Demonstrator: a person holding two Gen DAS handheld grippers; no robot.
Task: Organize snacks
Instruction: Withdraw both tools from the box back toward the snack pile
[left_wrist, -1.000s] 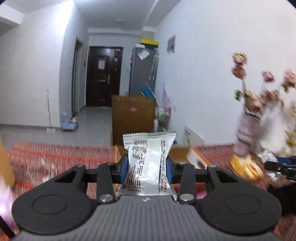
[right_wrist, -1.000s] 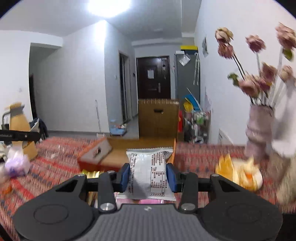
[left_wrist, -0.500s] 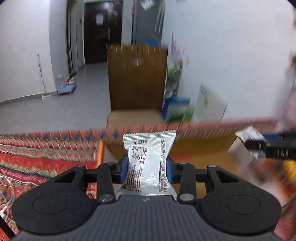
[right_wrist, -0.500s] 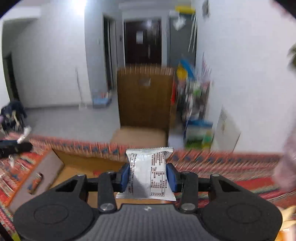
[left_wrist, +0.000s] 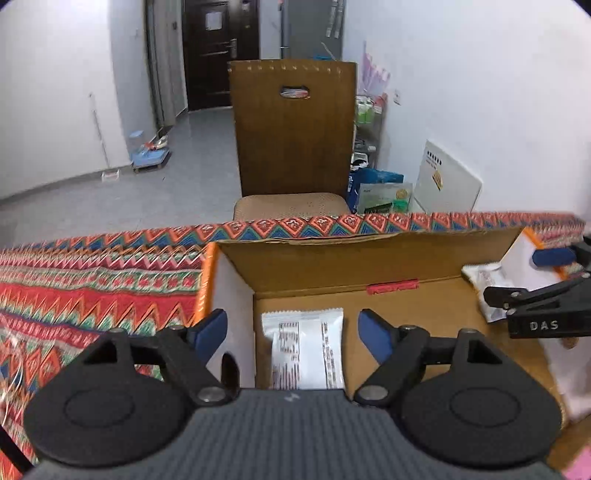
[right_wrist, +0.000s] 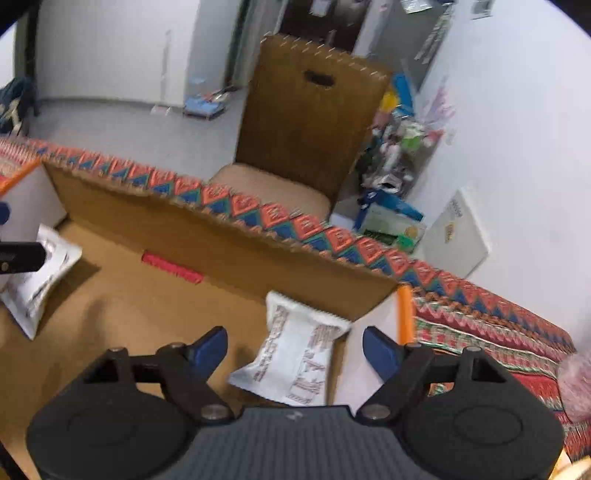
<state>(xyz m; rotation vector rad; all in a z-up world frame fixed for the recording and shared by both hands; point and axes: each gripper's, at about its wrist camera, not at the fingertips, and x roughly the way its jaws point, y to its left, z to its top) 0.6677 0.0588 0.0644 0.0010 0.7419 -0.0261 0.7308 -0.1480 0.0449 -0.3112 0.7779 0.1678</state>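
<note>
The snack packets are both down inside the open cardboard box (left_wrist: 332, 266) that sits on the patterned tabletop (left_wrist: 92, 280). One white packet (left_wrist: 306, 350) lies flat on the box floor near the left wall, straight ahead of the left gripper (left_wrist: 293, 330) and centred in the gap between its blue pads. Its long axis runs away from the camera, in line with the fingers. The left jaws have just been opening and now stand wide, released, with the packet between them but untouched by either pad.

The second packet (right_wrist: 295, 362) rests in the right-hand corner of the box, tilted, with its far end propped against the back wall and its long axis skewed a little off the finger line. The right gripper (right_wrist: 295, 345) hovers directly over it. Its jaws too have just been opening and stand wide apart, clear of the wrapper on both sides.

Each hand is nearest the packet it hangs above, and the two packets lie well apart at opposite ends of the box. My judgement is that both drops are finished, so the coming move is a lift back out of the box. The jaws are wide and neither packet should catch.
</note>
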